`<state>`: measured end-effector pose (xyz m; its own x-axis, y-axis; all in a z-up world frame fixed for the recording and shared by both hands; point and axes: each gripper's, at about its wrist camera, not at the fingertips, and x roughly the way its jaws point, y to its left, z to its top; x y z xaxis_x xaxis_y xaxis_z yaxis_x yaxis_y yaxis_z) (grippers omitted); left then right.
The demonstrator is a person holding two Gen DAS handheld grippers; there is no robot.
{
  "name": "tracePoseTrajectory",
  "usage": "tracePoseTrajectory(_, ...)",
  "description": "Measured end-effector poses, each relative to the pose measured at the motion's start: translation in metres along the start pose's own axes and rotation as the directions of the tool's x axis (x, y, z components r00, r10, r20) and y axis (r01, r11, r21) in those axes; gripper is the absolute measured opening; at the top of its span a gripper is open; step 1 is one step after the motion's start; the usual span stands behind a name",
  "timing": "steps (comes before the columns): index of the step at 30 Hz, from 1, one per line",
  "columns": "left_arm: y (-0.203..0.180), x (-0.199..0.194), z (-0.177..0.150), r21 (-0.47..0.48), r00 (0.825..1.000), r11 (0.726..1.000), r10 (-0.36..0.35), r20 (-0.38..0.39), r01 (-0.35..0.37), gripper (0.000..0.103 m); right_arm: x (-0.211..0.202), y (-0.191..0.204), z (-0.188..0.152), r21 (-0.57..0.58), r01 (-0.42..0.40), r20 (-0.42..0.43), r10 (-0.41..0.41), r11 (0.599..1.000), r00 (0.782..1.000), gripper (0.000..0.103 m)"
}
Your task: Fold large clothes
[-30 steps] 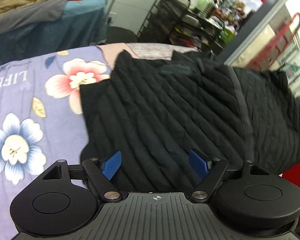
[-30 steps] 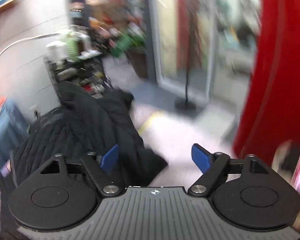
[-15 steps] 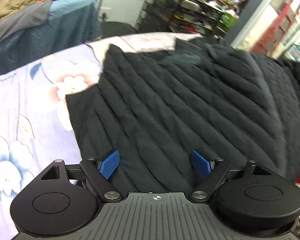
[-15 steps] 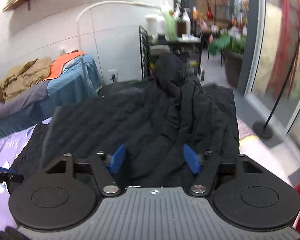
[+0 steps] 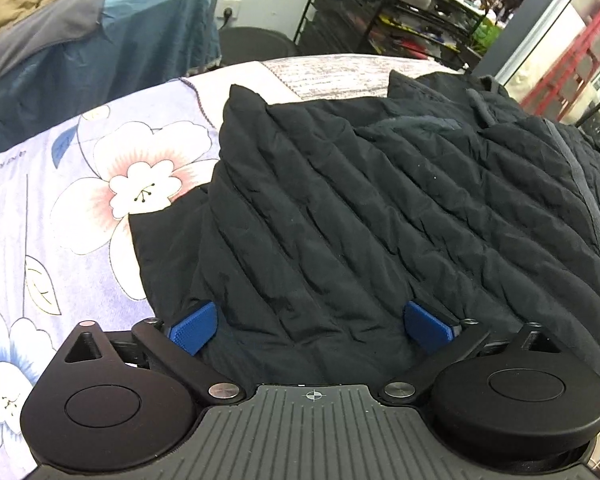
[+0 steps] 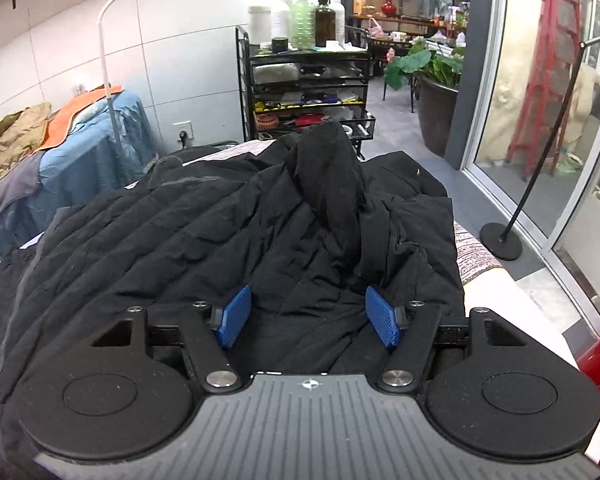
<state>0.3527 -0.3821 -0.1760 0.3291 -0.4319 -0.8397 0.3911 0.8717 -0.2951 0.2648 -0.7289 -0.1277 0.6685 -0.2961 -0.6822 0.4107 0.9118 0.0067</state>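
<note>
Left wrist view: your left gripper (image 5: 310, 326) sits at the bottom of the frame with its jaws wide, nothing between the 2 blue pads (image 5: 194, 326). Both pads lie low over the near edge of the black quilted jacket (image 5: 380, 208); whether they touch the fabric cannot be told. The jacket spreads from the lower centre to the right edge of the frame, lying on the floral sheet (image 5: 60, 208) that covers the bench. The sheet shows bare on the left side of the frame, with a large pink-and-white flower just beside the jacket's left edge. A blue-covered bed (image 5: 112, 36) with heaped clothes fills the upper left; a black wire rack (image 5: 384, 12) stands at upper centre.

Right wrist view: your right gripper (image 6: 308, 316) has its jaws wide, the 2 blue pads (image 6: 234, 316) low over crumpled jacket (image 6: 180, 240) fabric at lower centre, holding nothing. A fold of the jacket rises in a peak at centre frame. A rack of bottles (image 6: 304, 56) stands behind it at upper centre, a potted plant (image 6: 432, 80) at upper right, a white arc lamp (image 6: 112, 60) at upper left.
</note>
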Motion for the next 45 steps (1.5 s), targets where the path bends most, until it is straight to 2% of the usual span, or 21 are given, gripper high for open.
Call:
tracePoseTrajectory(4, -0.004, -0.010, 0.000, 0.013, 0.999, 0.999, 0.032, 0.029, -0.033, 0.103, 0.009, 0.007, 0.001, -0.008, 0.045, 0.005, -0.045, 0.999, 0.999, 0.075)
tracePoseTrajectory(7, -0.005, -0.027, -0.004, 0.015, 0.995, 0.997, 0.080, 0.063, -0.081, 0.103, 0.011, 0.013, -0.002, -0.016, 0.081, 0.015, -0.080, 0.997, 0.997, 0.078)
tracePoseTrajectory(9, -0.004, -0.043, -0.008, 0.016, 0.993, 0.996, 0.083, 0.086, -0.085, 0.103, 0.008, 0.014, -0.003, -0.012, 0.093, 0.020, -0.093, 0.996, 0.996, 0.078)
tracePoseTrajectory(12, -0.003, -0.069, -0.015, 0.037, 0.989, 0.996, 0.071, 0.133, -0.077, 0.103, -0.005, 0.020, -0.004, -0.020, 0.091, 0.050, -0.090, 0.996, 0.995, 0.084)
tracePoseTrajectory(16, -0.013, -0.101, -0.025, 0.115, 0.975, 0.984, 0.109, 0.192, -0.133, 0.103, -0.041, 0.036, -0.008, 0.006, 0.121, 0.163, -0.121, 0.993, 0.979, 0.098)
tracePoseTrajectory(19, -0.027, -0.120, -0.033, 0.158, 0.969, 0.973, 0.135, 0.209, -0.169, 0.103, -0.070, 0.049, -0.013, 0.041, 0.083, 0.209, -0.090, 0.996, 0.974, 0.101)
tracePoseTrajectory(24, -0.054, -0.150, -0.042, 0.229, 0.970, 0.957, 0.128, 0.209, -0.176, 0.103, -0.102, 0.071, -0.023, 0.058, -0.015, 0.101, 0.009, 0.998, 0.995, 0.102)
tracePoseTrajectory(26, -0.065, -0.154, -0.044, 0.263, 0.970, 0.944, 0.151, 0.190, -0.199, 0.103, -0.114, 0.081, -0.027, 0.047, -0.039, 0.061, 0.037, 0.998, 0.997, 0.102)
tracePoseTrajectory(28, -0.076, -0.155, -0.049, 0.290, 0.957, 0.919, 0.217, 0.191, -0.266, 0.103, -0.125, 0.091, -0.028, 0.026, -0.023, 0.022, 0.022, 0.999, 1.000, 0.102)
tracePoseTrajectory(31, -0.090, -0.153, -0.057, 0.306, 0.914, 0.864, 0.355, 0.194, -0.400, 0.103, -0.140, 0.099, -0.030, 0.047, 0.015, -0.035, -0.013, 0.999, 0.999, 0.102)
tracePoseTrajectory(32, -0.092, -0.152, -0.059, 0.304, 0.909, 0.857, 0.377, 0.180, -0.416, 0.103, -0.143, 0.101, -0.031, 0.057, 0.019, -0.060, -0.016, 0.998, 0.998, 0.102)
tracePoseTrajectory(33, -0.093, -0.154, -0.061, 0.296, 0.913, 0.864, 0.375, 0.161, -0.407, 0.103, -0.146, 0.103, -0.031, 0.056, 0.025, -0.085, -0.020, 0.998, 0.996, 0.102)
tracePoseTrajectory(36, -0.090, -0.164, -0.063, 0.244, 0.952, 0.921, 0.286, 0.108, -0.305, 0.103, -0.154, 0.115, -0.035, 0.015, 0.087, -0.112, -0.085, 0.996, 0.990, 0.102)
tracePoseTrajectory(37, -0.090, -0.165, -0.064, 0.237, 0.957, 0.927, 0.276, 0.091, -0.290, 0.103, -0.158, 0.120, -0.038, 0.001, 0.102, -0.108, -0.101, 0.995, 0.989, 0.102)
tracePoseTrajectory(45, -0.098, -0.172, -0.077, 0.267, 0.962, 0.924, 0.266, 0.061, -0.273, 0.103, -0.166, 0.141, -0.041, -0.045, 0.121, -0.160, -0.126, 0.992, 0.979, 0.102)
